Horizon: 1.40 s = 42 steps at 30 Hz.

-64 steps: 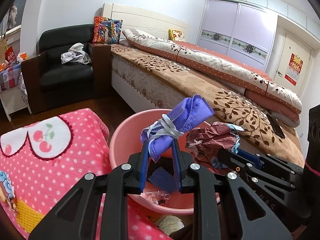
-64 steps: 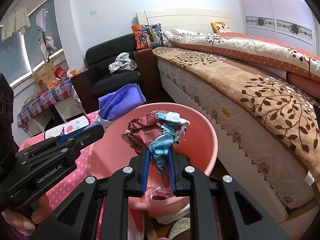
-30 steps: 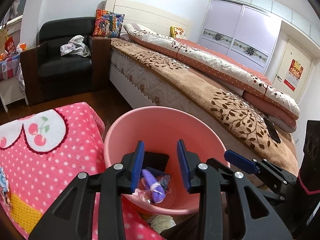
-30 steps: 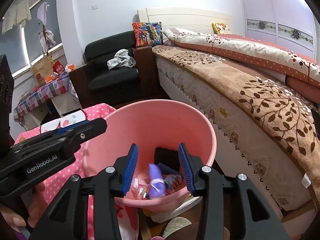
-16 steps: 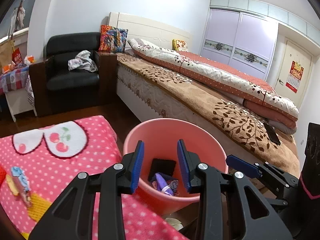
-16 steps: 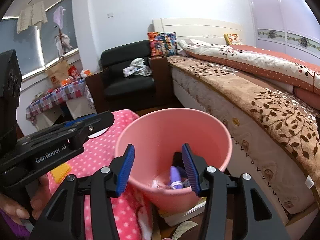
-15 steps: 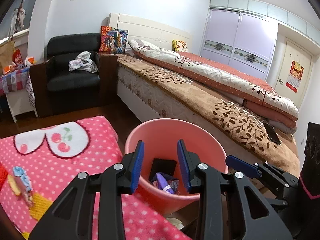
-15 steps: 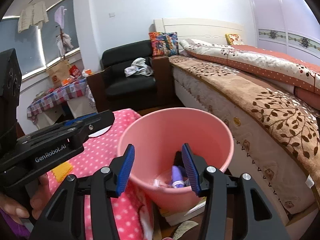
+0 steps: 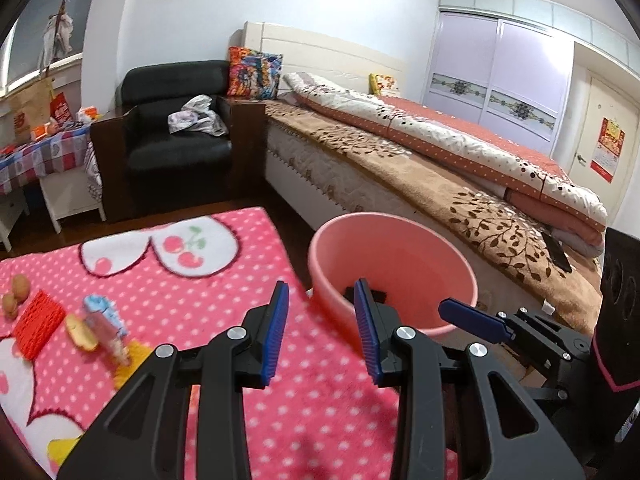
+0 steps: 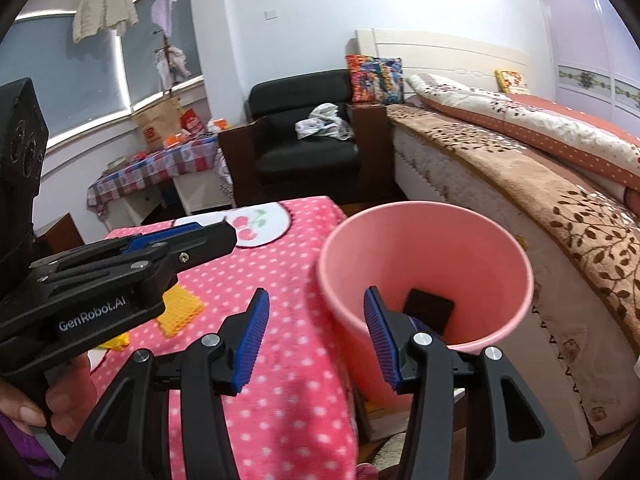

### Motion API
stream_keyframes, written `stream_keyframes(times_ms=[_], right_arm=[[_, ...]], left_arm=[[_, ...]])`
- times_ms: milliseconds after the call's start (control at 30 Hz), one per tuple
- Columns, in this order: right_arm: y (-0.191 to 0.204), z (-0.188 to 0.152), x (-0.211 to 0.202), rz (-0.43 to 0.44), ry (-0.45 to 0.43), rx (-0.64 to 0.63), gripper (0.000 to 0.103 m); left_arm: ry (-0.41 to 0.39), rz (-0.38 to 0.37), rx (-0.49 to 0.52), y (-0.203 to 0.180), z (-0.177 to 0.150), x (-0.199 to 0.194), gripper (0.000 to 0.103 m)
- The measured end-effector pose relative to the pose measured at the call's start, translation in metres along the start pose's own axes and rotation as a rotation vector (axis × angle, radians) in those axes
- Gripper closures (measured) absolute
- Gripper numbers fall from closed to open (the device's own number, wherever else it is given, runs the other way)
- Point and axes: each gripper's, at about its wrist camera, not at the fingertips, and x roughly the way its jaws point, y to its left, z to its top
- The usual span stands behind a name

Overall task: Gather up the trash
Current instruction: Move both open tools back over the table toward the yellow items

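The left gripper hovered with its blue-padded jaws spread apart and nothing between them, above the right edge of the pink polka-dot blanket that covered the table. The right gripper was likewise spread wide and empty, held over the same right edge, with its right finger in front of the pink bucket.

The bucket stood just off the blanket's right edge, between the table and the side of the bed. Inside it, a dark rectangular piece lay against the bottom; what else lay in there could not be made out behind the gripper fingers.

Several pieces of trash lay near the blanket's left edge in the left wrist view: a red mesh pad, two small brown round items just beyond it, a yellowish scrap and a blurred light-blue and pink wrapper beside that. In the right wrist view a yellow patch of the blanket showed below the body of the left gripper.

Beyond the table stood a black armchair with a crumpled cloth on its seat.
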Motion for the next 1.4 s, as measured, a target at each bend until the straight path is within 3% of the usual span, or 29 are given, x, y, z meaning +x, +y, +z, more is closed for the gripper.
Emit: stream_keyframes(times_ms=[233,533,1067,1300,1400], right_arm=[[0.027,-0.003,0.006,0.048,0.023,-0.034,0.054],[0.058,-0.007,0.019,0.11,0.057,-0.098,0.054],[0.114,-0.016,0.057,0.275,0.166,-0.2,0.054],[0.141,-0.021,0.068,0.341,0.201,-0.271,0.054],[0.15,-0.021,0.07,0.383,0.216,-0.302,0.054]], left_arm=[[0.072,0.062,-0.024,0.02,-0.012,-0.012,0.069],[0.099,0.118,-0.081,0.054,-0.028,-0.028,0.069],[0.197,0.324,-0.27,0.169,-0.092,-0.094,0.069],[0.244,0.342,-0.362,0.191,-0.114,-0.109,0.069],[0.239,0.313,-0.33,0.183,-0.114,-0.111,0.069]])
